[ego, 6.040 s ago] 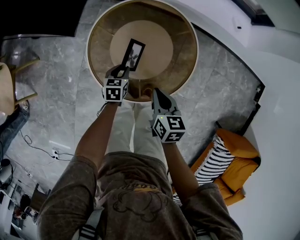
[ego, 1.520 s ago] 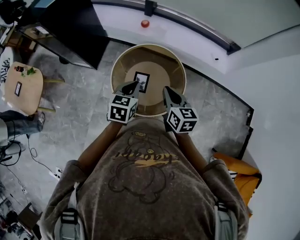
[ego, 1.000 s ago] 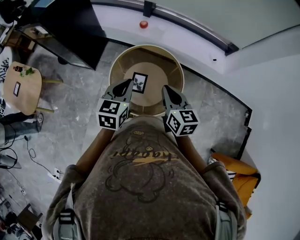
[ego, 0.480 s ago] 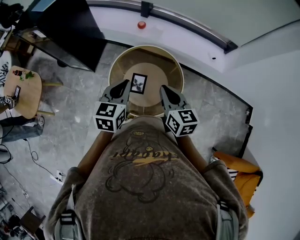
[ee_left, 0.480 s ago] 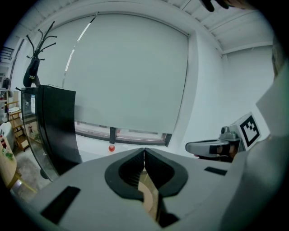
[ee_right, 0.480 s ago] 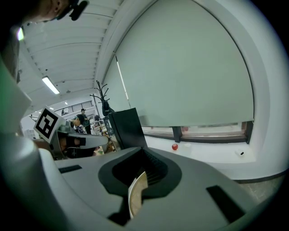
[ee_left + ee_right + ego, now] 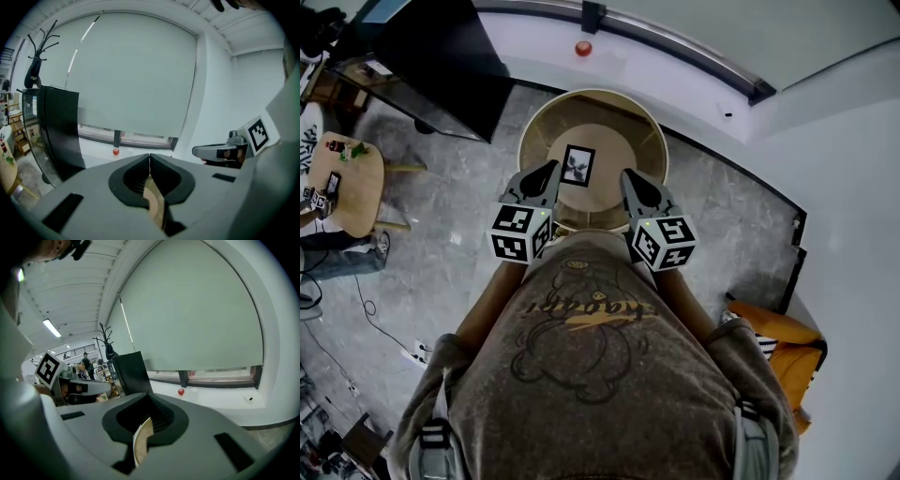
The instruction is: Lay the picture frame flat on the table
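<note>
While you hold both grippers over the near edge of the round table (image 7: 652, 141), the picture frame (image 7: 577, 165) lies face up near the tabletop's middle, at twelve o'clock from you. Your left gripper (image 7: 549, 169) sits at about eight o'clock of the frame, just beside it, its jaws pressed together with nothing between them. Your right gripper (image 7: 627, 175) sits at about four o'clock of the frame, jaws likewise closed and empty.
</note>
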A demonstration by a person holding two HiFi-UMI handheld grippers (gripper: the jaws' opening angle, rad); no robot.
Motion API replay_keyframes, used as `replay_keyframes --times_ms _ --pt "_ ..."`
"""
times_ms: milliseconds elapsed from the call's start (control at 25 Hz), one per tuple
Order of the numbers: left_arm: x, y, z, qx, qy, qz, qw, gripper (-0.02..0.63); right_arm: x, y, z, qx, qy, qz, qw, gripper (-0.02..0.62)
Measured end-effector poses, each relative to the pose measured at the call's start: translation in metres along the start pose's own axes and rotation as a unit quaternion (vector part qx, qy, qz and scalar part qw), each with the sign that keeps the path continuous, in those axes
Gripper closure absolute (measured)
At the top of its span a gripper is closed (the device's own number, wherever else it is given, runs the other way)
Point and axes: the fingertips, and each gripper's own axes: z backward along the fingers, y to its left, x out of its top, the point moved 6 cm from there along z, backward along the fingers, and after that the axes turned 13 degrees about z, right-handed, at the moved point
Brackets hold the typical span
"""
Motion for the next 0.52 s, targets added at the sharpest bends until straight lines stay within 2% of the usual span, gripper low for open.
replay_keyframes --times_ms 520 --pt "-0.0033 0.0013 0.0022 -0.004 0.006 0.012 0.9999 0.588 -0.0003 0.0015 -0.0003 -0.001 0.0 -0.002 1.0 0.575"
